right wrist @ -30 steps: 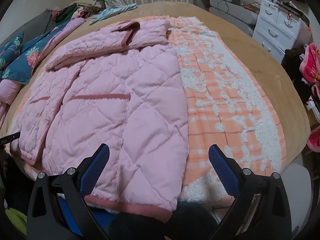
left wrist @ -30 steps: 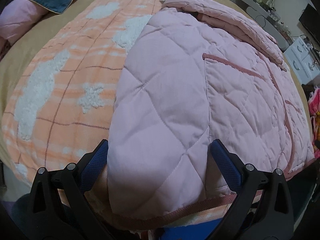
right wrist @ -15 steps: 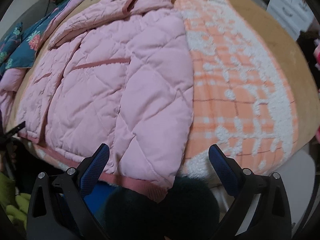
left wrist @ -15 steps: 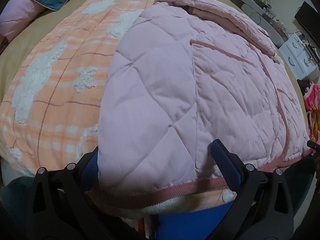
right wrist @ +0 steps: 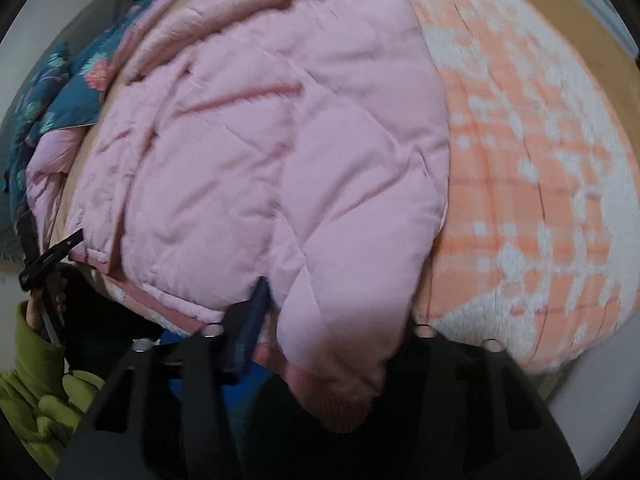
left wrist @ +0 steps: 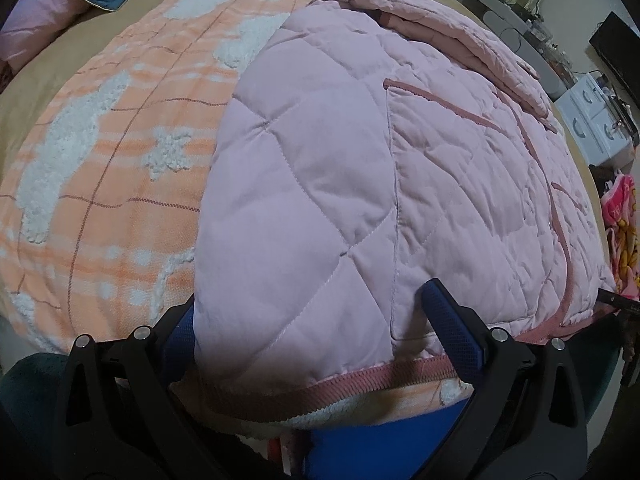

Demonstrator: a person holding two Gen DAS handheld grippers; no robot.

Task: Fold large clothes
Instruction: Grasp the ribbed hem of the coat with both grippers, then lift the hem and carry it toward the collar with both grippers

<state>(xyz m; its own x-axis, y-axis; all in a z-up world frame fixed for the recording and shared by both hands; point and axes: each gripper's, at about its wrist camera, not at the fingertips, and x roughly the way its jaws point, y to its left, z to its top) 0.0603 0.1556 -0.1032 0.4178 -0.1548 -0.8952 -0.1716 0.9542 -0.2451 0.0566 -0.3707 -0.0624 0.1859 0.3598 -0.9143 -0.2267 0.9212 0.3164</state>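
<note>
A pink quilted jacket (left wrist: 360,168) lies spread over an orange and white blanket (left wrist: 100,160) on a bed. My left gripper (left wrist: 316,320) stands open at the jacket's near hem. The hem corner lies between its blue fingers (left wrist: 448,320), and the left one is partly hidden under the cloth. At the other hem corner, my right gripper (right wrist: 336,316) has its jaws closing, with a bunched fold of the jacket (right wrist: 280,140) pressed between them. Only its left blue pad (right wrist: 256,316) shows; the cloth covers the right one. The right wrist view is blurred.
A blue floral quilt (right wrist: 60,92) lies on the bed's left side. White drawers (left wrist: 596,120) and a cluttered shelf stand beyond the right side. A person's green sleeve (right wrist: 32,380) and hand are at the lower left of the right wrist view. Tan sheet (left wrist: 48,64) surrounds the blanket.
The right gripper tipped down onto the hem corner and its jaws went from wide to narrow around the cloth. The left gripper stayed wide at the hem with little movement.
</note>
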